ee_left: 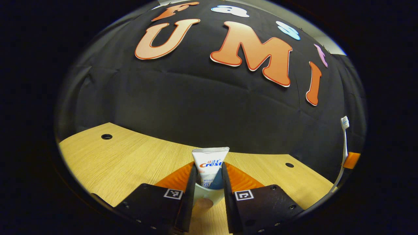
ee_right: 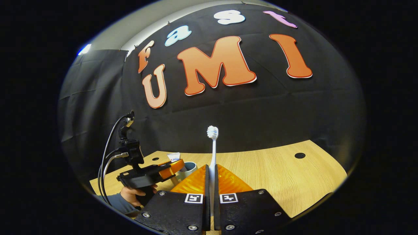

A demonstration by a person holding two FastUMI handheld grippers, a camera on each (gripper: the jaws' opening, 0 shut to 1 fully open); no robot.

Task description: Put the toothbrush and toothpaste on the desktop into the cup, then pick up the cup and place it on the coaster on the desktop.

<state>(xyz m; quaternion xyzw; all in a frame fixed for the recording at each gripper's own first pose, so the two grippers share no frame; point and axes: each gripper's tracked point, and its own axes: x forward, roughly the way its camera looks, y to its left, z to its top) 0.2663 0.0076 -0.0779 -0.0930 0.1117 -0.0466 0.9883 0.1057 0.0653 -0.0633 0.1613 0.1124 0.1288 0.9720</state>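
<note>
- Currently the left gripper point(ee_left: 209, 182) clamps the toothpaste tube point(ee_left: 210, 165) upright, its lower end already inside the white cup point(ee_left: 209, 195) on the wooden desktop point(ee_left: 130, 160).
- Next, I judge, those fingers must part to drop the tube.
- Meanwhile the right gripper point(ee_right: 211, 192) pinches the toothbrush point(ee_right: 213, 153) upright, waiting well right of the cup.
- "Crest" reads on the tube; smaller print is illegible.

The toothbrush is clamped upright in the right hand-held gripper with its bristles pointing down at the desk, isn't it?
Not quite. The right gripper view shows the toothbrush clamped upright in the right hand-held gripper, but its bristles point up, away from the desk.
</note>
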